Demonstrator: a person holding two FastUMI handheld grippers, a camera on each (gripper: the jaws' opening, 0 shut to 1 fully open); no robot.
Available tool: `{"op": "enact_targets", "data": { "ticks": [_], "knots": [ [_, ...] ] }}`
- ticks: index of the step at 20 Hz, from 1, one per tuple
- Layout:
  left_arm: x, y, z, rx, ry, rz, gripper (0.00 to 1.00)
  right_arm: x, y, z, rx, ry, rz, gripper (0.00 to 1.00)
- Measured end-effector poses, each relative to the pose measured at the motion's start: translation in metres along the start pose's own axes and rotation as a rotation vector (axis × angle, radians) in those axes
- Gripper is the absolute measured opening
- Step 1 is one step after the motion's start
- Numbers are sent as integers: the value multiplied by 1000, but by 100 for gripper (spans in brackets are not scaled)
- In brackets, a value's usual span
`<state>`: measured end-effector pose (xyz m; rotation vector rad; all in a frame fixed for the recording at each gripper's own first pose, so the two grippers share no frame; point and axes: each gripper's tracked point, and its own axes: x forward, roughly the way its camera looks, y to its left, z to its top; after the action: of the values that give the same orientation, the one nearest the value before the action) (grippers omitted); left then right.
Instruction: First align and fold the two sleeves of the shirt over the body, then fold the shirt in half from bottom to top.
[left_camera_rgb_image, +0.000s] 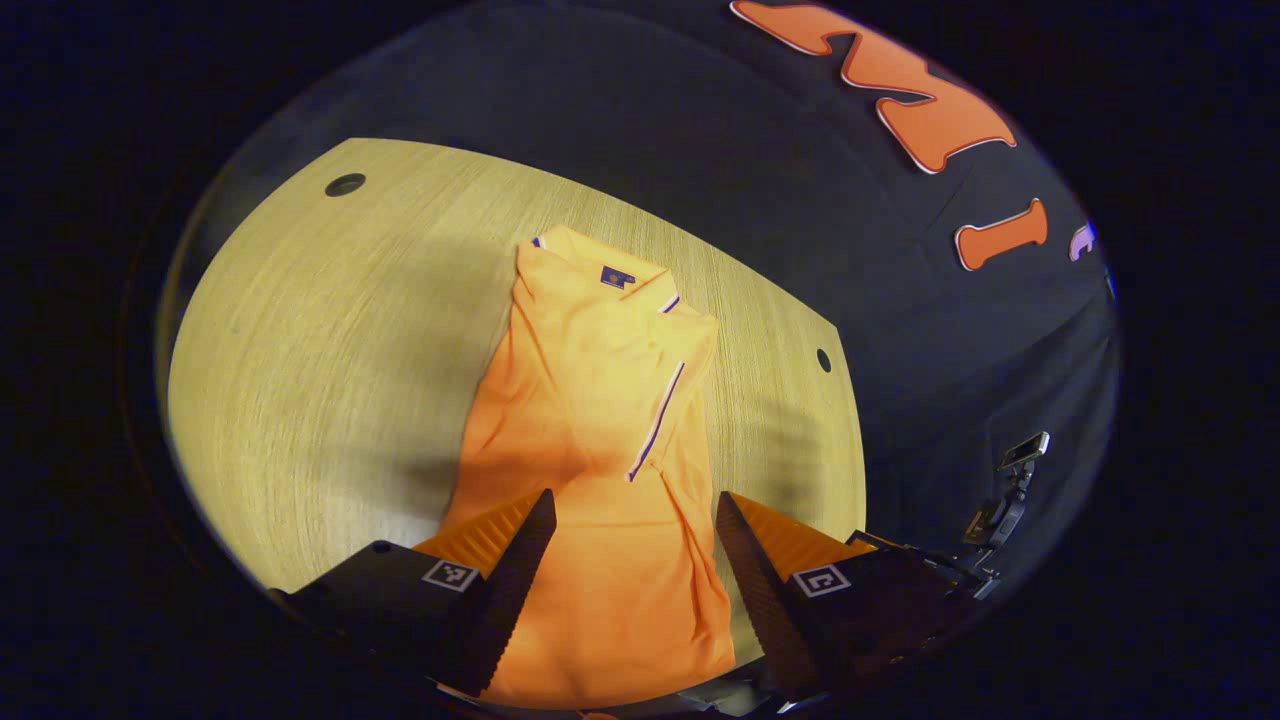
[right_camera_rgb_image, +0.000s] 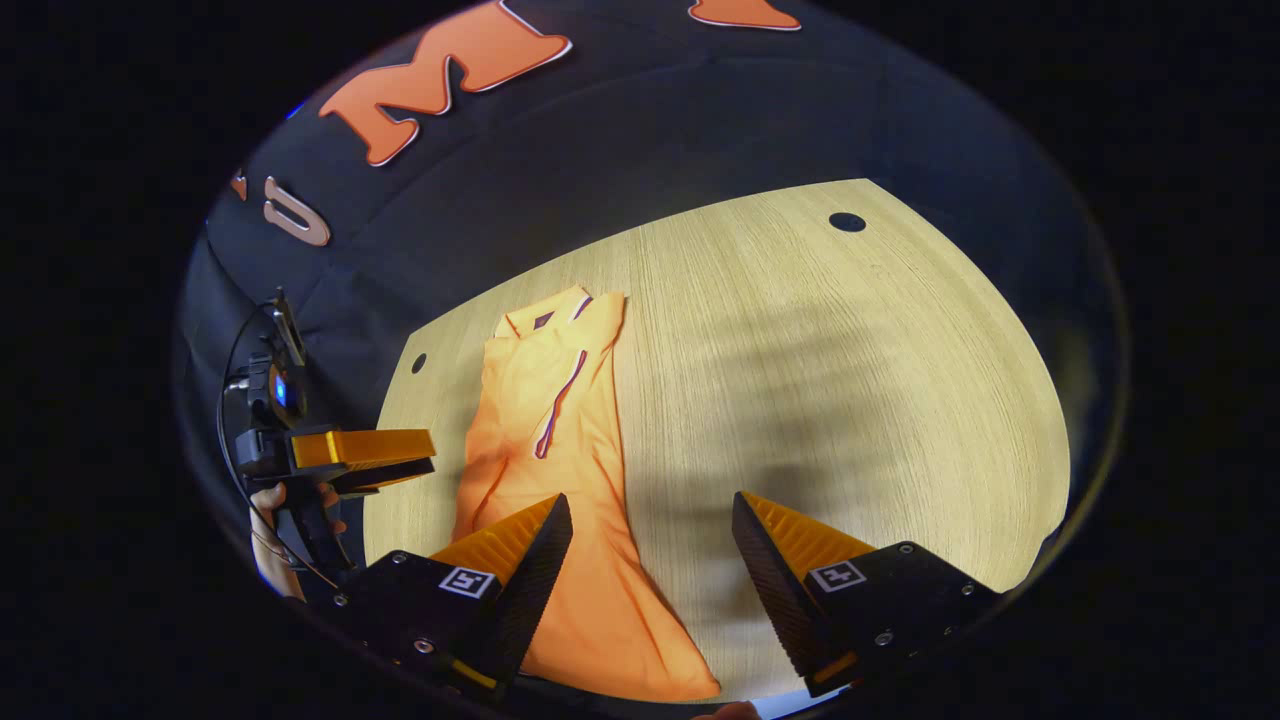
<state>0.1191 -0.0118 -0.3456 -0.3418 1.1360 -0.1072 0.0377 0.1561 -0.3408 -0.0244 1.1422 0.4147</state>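
Observation:
An orange polo shirt (left_camera_rgb_image: 590, 420) lies flat on the wooden table (left_camera_rgb_image: 330, 340), collar at the far end, both sleeves folded in over the body so it forms a long narrow strip. A purple-and-white trimmed sleeve edge (left_camera_rgb_image: 658, 420) runs down its middle. My left gripper (left_camera_rgb_image: 635, 545) hovers open above the shirt's lower half, nothing between its fingers. In the right gripper view the shirt (right_camera_rgb_image: 560, 470) stretches from the far collar to the near hem. My right gripper (right_camera_rgb_image: 650, 540) is open above the hem's right side and bare table. The left gripper (right_camera_rgb_image: 365, 455) appears at the shirt's left, held by a hand.
Round holes sit in the table (right_camera_rgb_image: 800, 380) near its far corners (left_camera_rgb_image: 345, 184) (left_camera_rgb_image: 824, 360) (right_camera_rgb_image: 846, 221). Black cloth walls close in behind the table. Bare wood spreads wide to one side of the shirt.

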Motion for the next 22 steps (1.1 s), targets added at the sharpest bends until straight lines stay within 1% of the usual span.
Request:
{"op": "enact_targets", "data": {
  "ticks": [2, 4, 7, 10, 13, 15, 18, 22],
  "knots": [
    [-24, 9, -9, 4, -20, 7, 98, -6, 9, -5, -22, 2, -7, 99],
    [-44, 24, -19, 19, -37, 35, 99, -16, 14, -9, -48, -4, -21, 98],
    [-73, 38, -41, 62, -61, 50, 98, -32, 23, -17, -82, -18, -42, 98],
    [-99, 50, -68, 71, -67, 74, 98, -44, 21, -37, -154, 1, -96, 98],
    [-118, 68, -98, 80, -55, 117, 98, -50, 18, -72, -229, 59, -139, 98],
    [-129, 81, -122, 87, -28, 145, 98, -52, 19, -94, -274, 100, -158, 99],
    [-136, 104, -153, 108, 6, 205, 98, -52, 24, -132, -304, 173, -159, 99],
    [-131, 128, -212, 190, 132, 271, 98, -43, 30, -184, -342, 294, -161, 99]
  ]
}}
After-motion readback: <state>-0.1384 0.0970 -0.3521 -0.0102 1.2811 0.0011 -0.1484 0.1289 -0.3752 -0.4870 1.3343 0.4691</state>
